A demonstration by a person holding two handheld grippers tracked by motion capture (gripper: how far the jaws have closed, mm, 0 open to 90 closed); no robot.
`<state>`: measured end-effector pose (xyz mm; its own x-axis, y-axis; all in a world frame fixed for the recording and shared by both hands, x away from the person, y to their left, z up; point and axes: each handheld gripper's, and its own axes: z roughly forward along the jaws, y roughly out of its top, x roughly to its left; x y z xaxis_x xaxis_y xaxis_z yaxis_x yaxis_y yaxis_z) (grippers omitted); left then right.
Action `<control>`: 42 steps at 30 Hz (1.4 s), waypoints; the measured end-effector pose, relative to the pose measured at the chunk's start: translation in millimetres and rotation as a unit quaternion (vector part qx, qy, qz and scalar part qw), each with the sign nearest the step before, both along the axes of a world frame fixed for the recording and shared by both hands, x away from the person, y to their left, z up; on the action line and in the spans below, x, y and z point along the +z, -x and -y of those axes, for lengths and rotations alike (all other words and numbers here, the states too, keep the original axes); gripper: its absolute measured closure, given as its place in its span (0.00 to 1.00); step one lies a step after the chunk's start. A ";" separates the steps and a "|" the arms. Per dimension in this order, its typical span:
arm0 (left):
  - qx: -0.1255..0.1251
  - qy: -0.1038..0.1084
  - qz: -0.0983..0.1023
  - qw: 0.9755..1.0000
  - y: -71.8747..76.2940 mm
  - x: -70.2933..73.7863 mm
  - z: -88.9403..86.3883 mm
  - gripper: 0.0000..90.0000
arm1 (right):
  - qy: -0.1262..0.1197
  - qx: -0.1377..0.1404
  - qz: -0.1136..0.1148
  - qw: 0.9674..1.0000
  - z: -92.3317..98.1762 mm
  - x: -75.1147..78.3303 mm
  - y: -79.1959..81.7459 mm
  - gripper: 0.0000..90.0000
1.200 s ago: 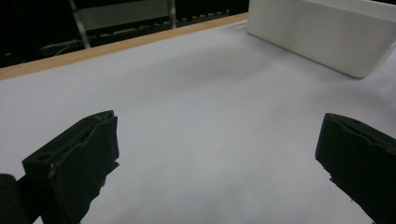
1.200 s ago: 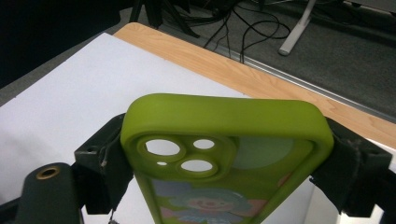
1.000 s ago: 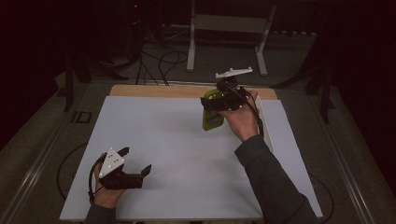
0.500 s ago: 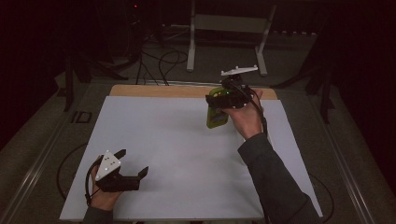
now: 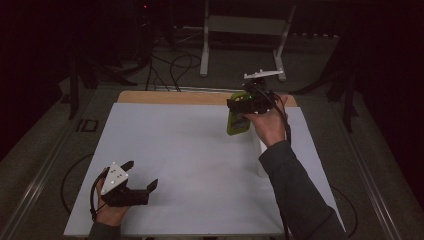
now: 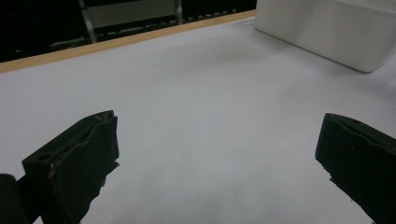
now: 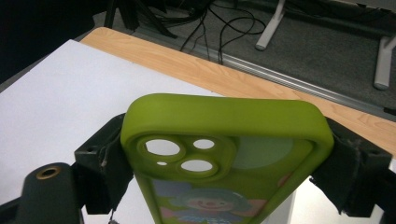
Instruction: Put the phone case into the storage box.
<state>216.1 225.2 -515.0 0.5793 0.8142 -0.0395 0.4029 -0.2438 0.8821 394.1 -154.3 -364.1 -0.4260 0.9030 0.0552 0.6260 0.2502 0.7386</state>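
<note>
A lime-green phone case with camera cut-outs and a cartoon clown picture is clamped by its sides between the jaws of my right gripper. In the high view the right gripper holds the phone case hanging above the far right part of the white table sheet. My left gripper rests near the front left corner, open and with nothing in it. Its two black jaws stand wide apart over bare sheet in the left gripper view, which looks along my left gripper.
A white box stands on the right side of the sheet, partly behind the right forearm at the box's edge. A wooden table edge runs along the back. Beyond it are cables and a metal stand on the floor.
The right gripper has drifted a little to the right with the phone case. The left gripper has shifted slightly toward the front edge, still open.
</note>
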 end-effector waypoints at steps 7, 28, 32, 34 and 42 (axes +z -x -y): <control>-0.001 -0.007 0.001 1.000 0.1 -1.1 1.3 0.00 | -0.001 -0.011 -0.001 1.000 7.5 -1.6 -2.5 0.17; 0.008 -0.012 -0.001 1.000 -0.8 -4.5 -1.5 0.00 | -0.002 -0.023 -0.002 1.000 19.2 -2.9 -7.7 0.17; 0.008 -0.014 -0.001 1.000 -0.5 -4.7 -1.6 0.00 | 0.002 -0.028 0.000 1.000 23.2 -1.5 -8.8 0.17; 0.007 -0.015 -0.002 1.000 -0.5 -4.9 -1.6 0.00 | 0.003 -0.032 0.001 0.999 26.1 -0.4 -9.9 0.17; 0.006 -0.017 -0.002 1.000 -0.5 -5.3 -0.6 0.00 | 0.008 -0.039 0.001 0.999 33.2 0.6 -12.3 0.17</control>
<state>216.7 225.8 -520.3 0.5692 0.8221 -0.0149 0.4097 -0.2679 0.8720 406.4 -187.5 -363.5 -0.3542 0.9343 0.0397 0.6421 0.2121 0.7367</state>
